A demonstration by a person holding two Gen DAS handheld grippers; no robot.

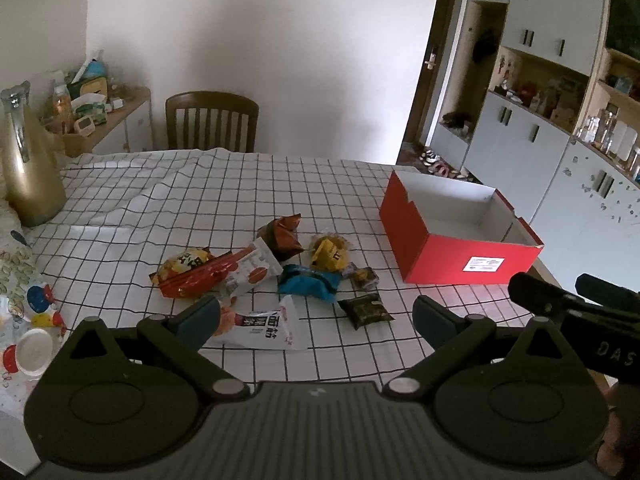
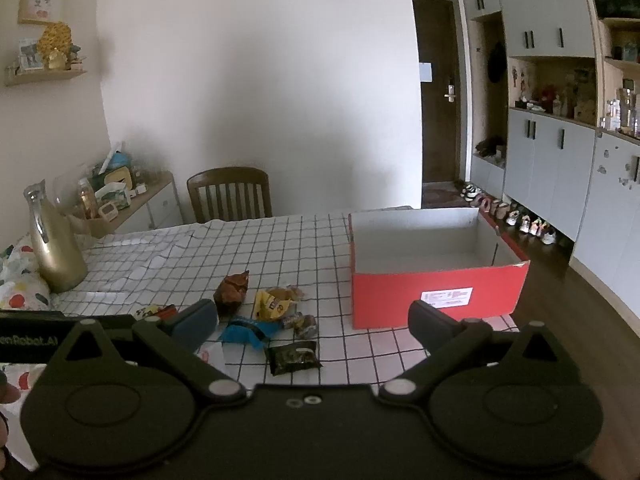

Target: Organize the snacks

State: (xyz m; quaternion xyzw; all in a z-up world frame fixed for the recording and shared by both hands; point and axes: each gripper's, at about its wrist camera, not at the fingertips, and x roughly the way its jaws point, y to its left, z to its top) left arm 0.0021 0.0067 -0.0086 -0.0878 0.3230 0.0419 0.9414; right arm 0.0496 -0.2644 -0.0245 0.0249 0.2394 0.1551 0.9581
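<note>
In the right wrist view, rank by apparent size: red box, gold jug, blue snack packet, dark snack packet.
1. red box
2. gold jug
3-4. blue snack packet and dark snack packet look alike; the dark one is nearer the camera, so unranked.

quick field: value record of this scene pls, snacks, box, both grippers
snacks: loose pile on the checked tablecloth, including a blue packet and a dark packet
box: red box, open top, nothing visible inside, right of the pile
left gripper: jaws open, holding nothing
right gripper: jaws open, holding nothing
progress: no snack boxed yet
</note>
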